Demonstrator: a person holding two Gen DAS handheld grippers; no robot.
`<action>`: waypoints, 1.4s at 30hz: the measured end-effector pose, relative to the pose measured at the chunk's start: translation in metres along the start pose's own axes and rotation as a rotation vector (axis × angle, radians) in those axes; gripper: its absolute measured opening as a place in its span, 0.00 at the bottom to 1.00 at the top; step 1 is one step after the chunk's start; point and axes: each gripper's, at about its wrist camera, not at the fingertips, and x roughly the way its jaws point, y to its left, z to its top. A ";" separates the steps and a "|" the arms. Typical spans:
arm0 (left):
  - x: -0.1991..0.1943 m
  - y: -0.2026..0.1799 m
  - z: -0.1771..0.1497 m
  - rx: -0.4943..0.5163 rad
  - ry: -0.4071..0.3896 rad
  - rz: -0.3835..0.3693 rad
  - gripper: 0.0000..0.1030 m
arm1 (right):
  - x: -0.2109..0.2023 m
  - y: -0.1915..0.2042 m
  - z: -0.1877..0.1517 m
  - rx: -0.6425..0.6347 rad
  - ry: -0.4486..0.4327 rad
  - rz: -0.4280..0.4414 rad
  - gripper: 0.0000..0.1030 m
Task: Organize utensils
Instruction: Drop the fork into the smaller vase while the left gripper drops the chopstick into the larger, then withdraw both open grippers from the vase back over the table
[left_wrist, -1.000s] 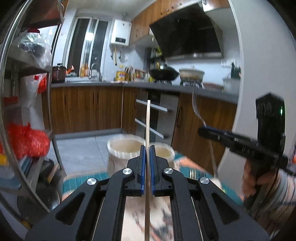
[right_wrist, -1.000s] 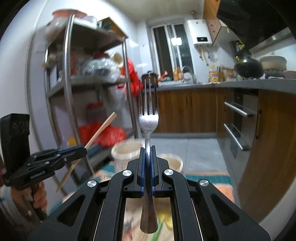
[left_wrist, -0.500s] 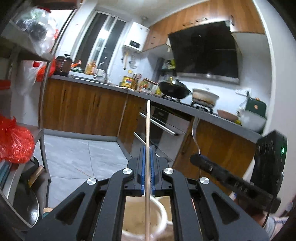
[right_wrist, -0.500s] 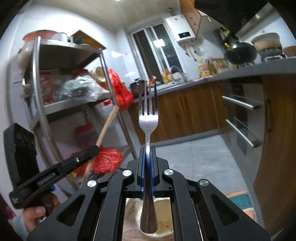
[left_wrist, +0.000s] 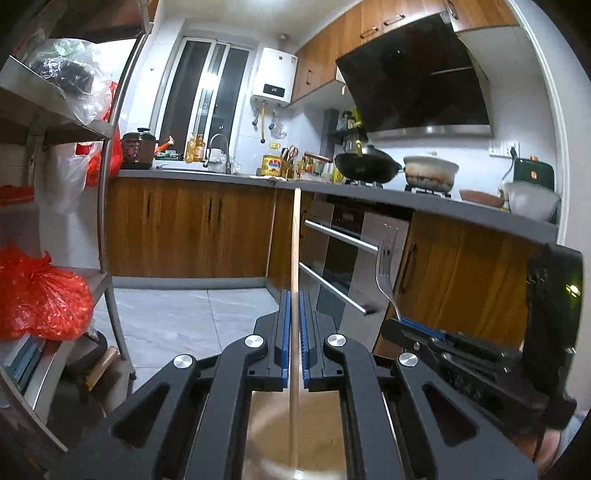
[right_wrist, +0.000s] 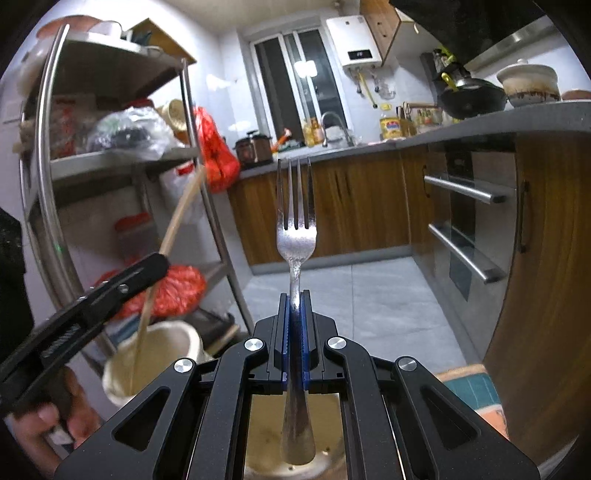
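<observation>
My left gripper (left_wrist: 294, 325) is shut on a wooden chopstick (left_wrist: 294, 251) that stands upright; its lower end reaches into a cream cup (left_wrist: 295, 439) below the jaws. In the right wrist view the same chopstick (right_wrist: 181, 214) dips into that cream cup (right_wrist: 162, 354), held by the left gripper (right_wrist: 155, 264). My right gripper (right_wrist: 294, 325) is shut on a metal fork (right_wrist: 296, 236), tines up, its handle end hanging over a second cream cup (right_wrist: 258, 428). The fork (left_wrist: 384, 280) and right gripper (left_wrist: 410, 328) also show in the left wrist view.
A metal shelf rack (right_wrist: 110, 155) with red bags (left_wrist: 40, 295) stands at the left. Wooden cabinets and an oven (right_wrist: 465, 229) line the right. A green mat (right_wrist: 476, 391) lies under the cups. Grey tile floor (right_wrist: 362, 295) lies ahead.
Both grippers have lowered toward the cups. The chopstick's lower end now sits inside the left cup, and the fork's handle hangs just above the other cup.
</observation>
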 end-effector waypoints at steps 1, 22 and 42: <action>-0.005 0.001 -0.002 0.006 0.007 0.004 0.04 | 0.000 -0.001 -0.002 0.002 0.016 0.006 0.06; -0.012 0.002 -0.016 0.063 0.217 0.096 0.05 | 0.004 0.018 -0.023 -0.096 0.235 -0.038 0.06; -0.059 -0.004 -0.005 0.054 0.154 0.111 0.45 | -0.013 0.016 -0.013 -0.049 0.218 -0.056 0.43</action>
